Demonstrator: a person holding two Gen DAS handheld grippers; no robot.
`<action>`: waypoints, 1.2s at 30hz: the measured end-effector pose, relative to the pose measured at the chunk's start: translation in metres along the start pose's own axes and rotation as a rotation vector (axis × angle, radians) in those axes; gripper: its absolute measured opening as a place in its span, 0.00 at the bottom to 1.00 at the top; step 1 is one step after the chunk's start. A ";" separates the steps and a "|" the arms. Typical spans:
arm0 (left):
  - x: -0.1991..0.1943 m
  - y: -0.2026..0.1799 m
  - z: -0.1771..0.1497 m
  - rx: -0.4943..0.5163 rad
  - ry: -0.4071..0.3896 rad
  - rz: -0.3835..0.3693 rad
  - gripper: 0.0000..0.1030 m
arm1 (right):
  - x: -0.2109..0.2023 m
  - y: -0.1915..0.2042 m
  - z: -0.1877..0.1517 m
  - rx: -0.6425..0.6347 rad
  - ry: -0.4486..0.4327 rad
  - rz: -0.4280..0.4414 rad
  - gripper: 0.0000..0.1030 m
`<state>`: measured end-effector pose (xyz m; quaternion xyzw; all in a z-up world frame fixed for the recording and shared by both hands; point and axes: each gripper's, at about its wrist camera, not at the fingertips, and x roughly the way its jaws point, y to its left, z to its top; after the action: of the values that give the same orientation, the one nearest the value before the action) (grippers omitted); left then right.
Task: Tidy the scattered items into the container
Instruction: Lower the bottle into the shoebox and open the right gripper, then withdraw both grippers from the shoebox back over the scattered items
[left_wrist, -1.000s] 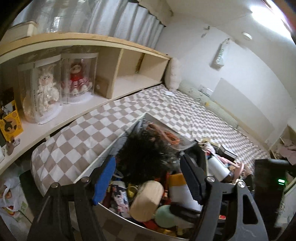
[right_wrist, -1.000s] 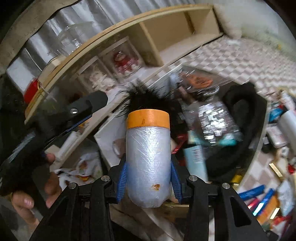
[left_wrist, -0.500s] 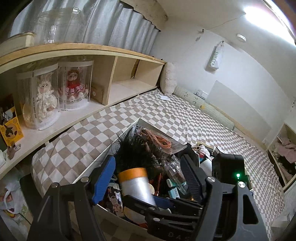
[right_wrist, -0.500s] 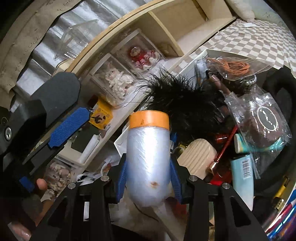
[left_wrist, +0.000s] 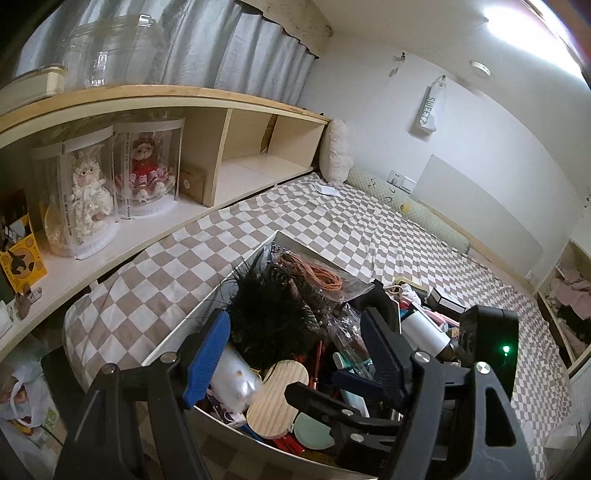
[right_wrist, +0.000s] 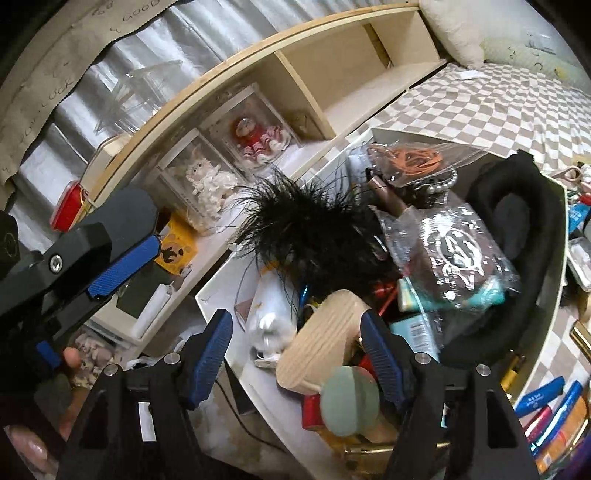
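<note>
A white open container (right_wrist: 221, 325) on the checkered bed is crammed with items: a black feather puff (right_wrist: 295, 225), a wooden block (right_wrist: 325, 339), a bagged orange cord (right_wrist: 417, 158). A clear plastic-wrapped bottle (right_wrist: 269, 317) lies in the container's near corner, free of any fingers; it also shows in the left wrist view (left_wrist: 232, 376). My right gripper (right_wrist: 295, 354) is open and empty just above it. My left gripper (left_wrist: 291, 354) is open and empty over the container's near edge (left_wrist: 173, 339).
A wooden shelf (left_wrist: 229, 177) with two cased dolls (left_wrist: 110, 177) runs along the left. Loose tubes and pens (right_wrist: 546, 410) lie on the checkered bedcover (left_wrist: 369, 229) right of the container. A white roll (left_wrist: 424, 332) lies beside the right gripper's body.
My right gripper opened and let go of the plastic-wrapped bottle, which now lies in the container's corner. The left gripper stayed open above the container.
</note>
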<state>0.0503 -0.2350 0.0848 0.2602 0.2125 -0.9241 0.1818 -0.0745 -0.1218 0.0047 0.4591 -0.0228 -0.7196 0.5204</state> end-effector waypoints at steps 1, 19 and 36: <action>0.000 -0.001 0.000 0.001 -0.002 0.001 0.74 | -0.001 0.000 -0.001 -0.004 -0.003 -0.008 0.75; -0.008 -0.026 -0.002 0.060 -0.044 0.087 1.00 | -0.039 -0.015 -0.029 0.000 -0.186 -0.186 1.00; -0.016 -0.064 -0.005 0.125 -0.060 0.084 1.00 | -0.084 -0.034 -0.039 0.029 -0.266 -0.309 1.00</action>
<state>0.0370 -0.1750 0.1090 0.2520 0.1380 -0.9345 0.2101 -0.0693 -0.0241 0.0184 0.3653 -0.0310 -0.8448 0.3897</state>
